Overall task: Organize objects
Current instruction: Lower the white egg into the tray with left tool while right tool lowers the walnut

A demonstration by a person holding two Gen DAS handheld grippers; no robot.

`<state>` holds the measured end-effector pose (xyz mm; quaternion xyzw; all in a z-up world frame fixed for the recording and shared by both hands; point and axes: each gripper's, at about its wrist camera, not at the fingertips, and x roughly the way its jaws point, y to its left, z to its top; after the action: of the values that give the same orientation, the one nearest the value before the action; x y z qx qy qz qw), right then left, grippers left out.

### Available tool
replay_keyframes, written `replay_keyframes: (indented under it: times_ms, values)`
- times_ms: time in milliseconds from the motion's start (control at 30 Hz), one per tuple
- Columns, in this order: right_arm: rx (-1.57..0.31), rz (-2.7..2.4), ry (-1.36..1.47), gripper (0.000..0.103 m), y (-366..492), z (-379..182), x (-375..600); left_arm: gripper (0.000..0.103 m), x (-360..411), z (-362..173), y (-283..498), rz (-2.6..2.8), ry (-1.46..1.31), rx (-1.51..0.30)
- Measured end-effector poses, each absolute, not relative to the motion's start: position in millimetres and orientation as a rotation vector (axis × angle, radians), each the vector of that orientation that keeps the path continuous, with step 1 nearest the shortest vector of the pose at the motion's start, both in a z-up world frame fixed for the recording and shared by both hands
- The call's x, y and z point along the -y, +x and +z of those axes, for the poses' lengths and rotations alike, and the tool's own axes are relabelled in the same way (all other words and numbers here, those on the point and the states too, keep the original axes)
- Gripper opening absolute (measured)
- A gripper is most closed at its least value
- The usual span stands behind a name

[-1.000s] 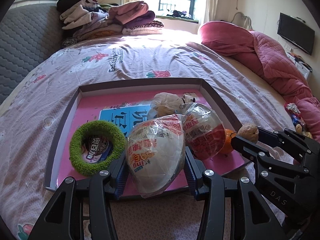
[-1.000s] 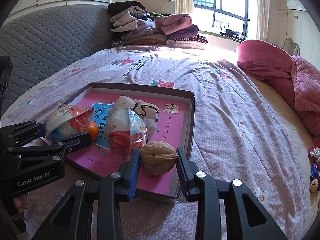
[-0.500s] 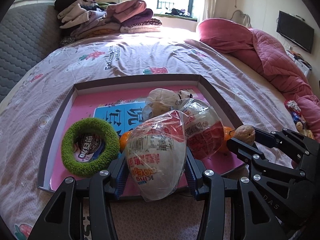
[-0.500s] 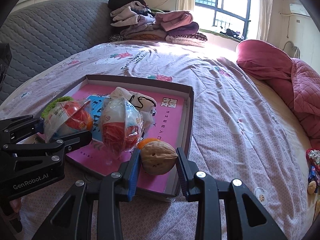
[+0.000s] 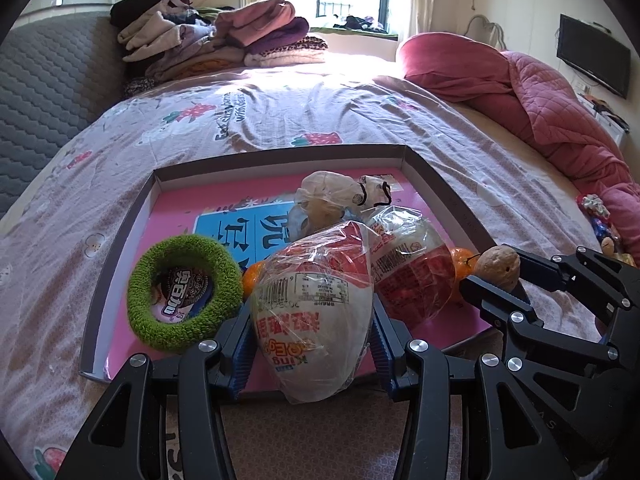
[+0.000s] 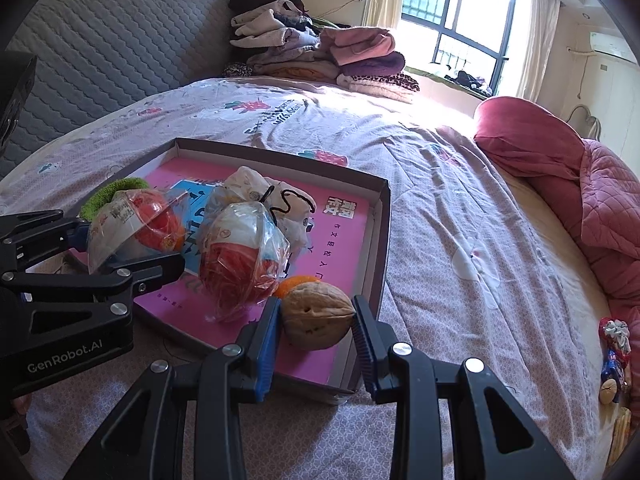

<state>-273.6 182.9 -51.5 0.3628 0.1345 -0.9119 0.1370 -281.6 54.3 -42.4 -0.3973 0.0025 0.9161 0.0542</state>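
The left gripper is clamped on a plastic-wrapped noodle cup, its blue pads pressing both sides, held over the near edge of a shallow cardboard tray that lies on the bed. The right gripper is closed on a walnut, held at the tray's near right corner. Just behind the walnut lies a small orange. Touching it, a second wrapped noodle cup rests on the tray's pink floor near the right edge. At the near left corner a green fuzzy ring lies flat around a small snack packet. Another orange shows between the ring and the held cup. Toward the tray's middle sits a crumpled plastic bag with a black-corded white mask beside it. At the bed's far edge is a pile of folded clothes, and along the right edge a pink quilt.
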Motion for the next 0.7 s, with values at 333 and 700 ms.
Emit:
replay_keyframes:
  times_ms: [333,700]
  values:
    - [-0.352,-2.616,1.074,0.035,-276.5,-56.3,-183.8,0.058,-55.7,-48.9,-281.9,2.779,-1.249,-0.03]
    - [-0.342,-2.617,1.083,0.035,-276.5,-57.2,-184.7,0.058,-52.3,-49.2,-278.9,2.764,-1.261,-0.004]
